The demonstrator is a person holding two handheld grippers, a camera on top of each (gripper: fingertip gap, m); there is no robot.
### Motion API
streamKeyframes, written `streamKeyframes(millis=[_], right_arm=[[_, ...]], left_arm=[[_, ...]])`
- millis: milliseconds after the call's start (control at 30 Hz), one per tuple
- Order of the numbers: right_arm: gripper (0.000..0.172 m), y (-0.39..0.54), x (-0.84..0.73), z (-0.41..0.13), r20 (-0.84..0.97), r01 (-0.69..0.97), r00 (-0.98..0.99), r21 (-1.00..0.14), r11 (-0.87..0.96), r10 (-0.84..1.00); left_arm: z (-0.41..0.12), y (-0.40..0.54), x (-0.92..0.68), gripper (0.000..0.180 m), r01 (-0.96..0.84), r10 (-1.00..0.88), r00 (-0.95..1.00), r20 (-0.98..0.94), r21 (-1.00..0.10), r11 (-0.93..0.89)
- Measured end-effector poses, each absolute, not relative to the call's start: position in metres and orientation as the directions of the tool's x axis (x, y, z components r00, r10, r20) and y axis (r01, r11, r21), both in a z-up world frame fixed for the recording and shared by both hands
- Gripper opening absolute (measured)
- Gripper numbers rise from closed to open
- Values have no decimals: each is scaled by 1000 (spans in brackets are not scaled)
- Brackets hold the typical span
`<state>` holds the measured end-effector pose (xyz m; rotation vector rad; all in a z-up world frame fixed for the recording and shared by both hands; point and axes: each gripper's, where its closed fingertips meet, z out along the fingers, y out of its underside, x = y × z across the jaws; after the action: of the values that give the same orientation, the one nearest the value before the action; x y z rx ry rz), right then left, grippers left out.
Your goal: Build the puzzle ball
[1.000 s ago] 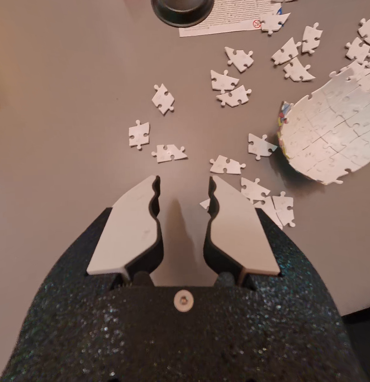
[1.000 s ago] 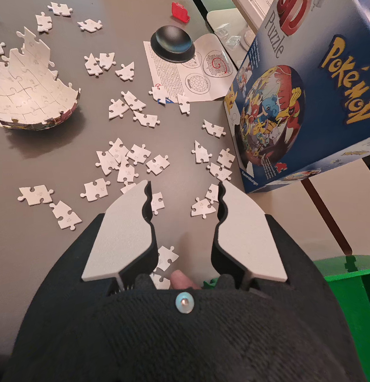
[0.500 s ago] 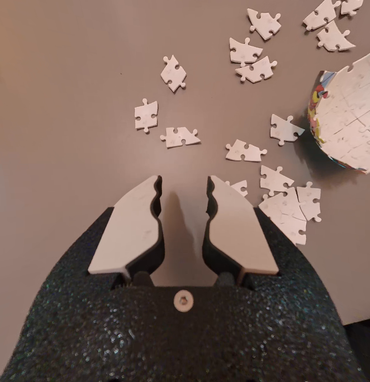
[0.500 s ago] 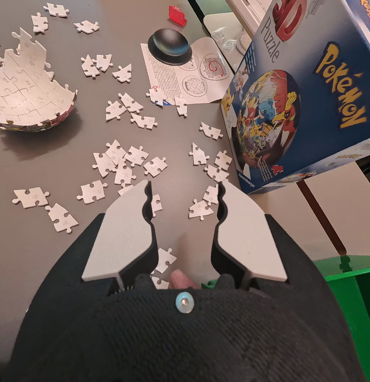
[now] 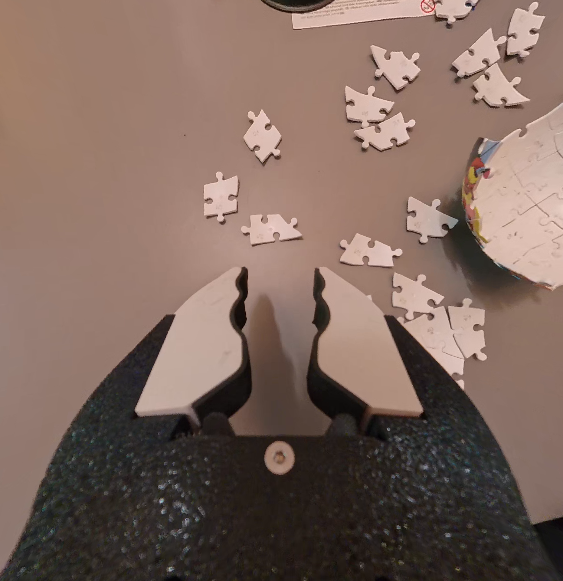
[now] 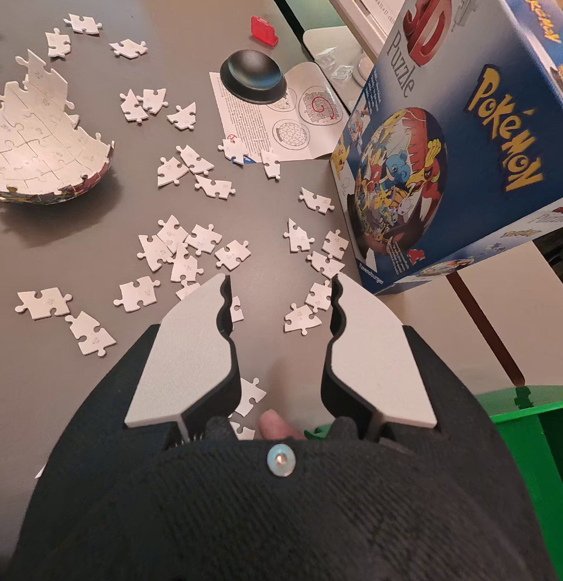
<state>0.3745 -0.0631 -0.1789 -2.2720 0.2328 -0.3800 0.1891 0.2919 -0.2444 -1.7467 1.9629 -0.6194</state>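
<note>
Both the left gripper and right gripper hang apart and empty over the bench, loose pieces scattered, the apparently half-built shell at ten o'clock.

A matte grey-brown worktop fills most of both views under warm, dim light that casts soft shadows. Past its right edge lies a pale beige floor, crossed by a dark brown strip. A green bin stands beside the near corner.
</note>
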Motion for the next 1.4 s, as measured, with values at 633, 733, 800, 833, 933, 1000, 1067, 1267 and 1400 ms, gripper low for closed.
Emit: streamKeyframes(millis=[633, 733, 800, 833, 933, 1000, 1067, 1267, 1400], right_arm=[[61, -69, 376, -180, 185, -59, 937, -754, -654, -297], [61, -70, 376, -180, 190, -54, 937, -750, -659, -293], [61, -70, 376, -180, 190, -54, 937, -751, -658, -294], [61, -71, 376, -180, 189, -56, 936, -751, -658, -296], [61, -71, 377, -181, 189, -59, 936, -749, -660, -298], [61, -72, 377, -182, 190, -60, 936, -745, -665, -296], [61, -72, 377, -182, 191, -58, 936, -745, -665, -294], [61, -71, 377, -184, 185, -60, 938, -743, -667, -291], [61, -71, 377, -184, 185, -60, 939, -742, -667, -291]], left_arm=[[-241, 267, 212, 38, -784, -984, -174, -35, -600, 160], [-236, 265, 219, 38, -777, -983, -181, -37, -607, 166], [-233, 262, 223, 38, -770, -981, -189, -36, -615, 171], [-232, 261, 224, 38, -768, -980, -192, -40, -615, 176], [-233, 258, 226, 38, -767, -978, -202, -43, -614, 186], [-235, 256, 226, 38, -769, -978, -206, -40, -611, 187], [-236, 255, 227, 38, -769, -977, -209, -43, -610, 191], [-236, 253, 228, 38, -766, -976, -212, -41, -613, 192], [-238, 251, 228, 38, -769, -976, -216, -38, -609, 194]])
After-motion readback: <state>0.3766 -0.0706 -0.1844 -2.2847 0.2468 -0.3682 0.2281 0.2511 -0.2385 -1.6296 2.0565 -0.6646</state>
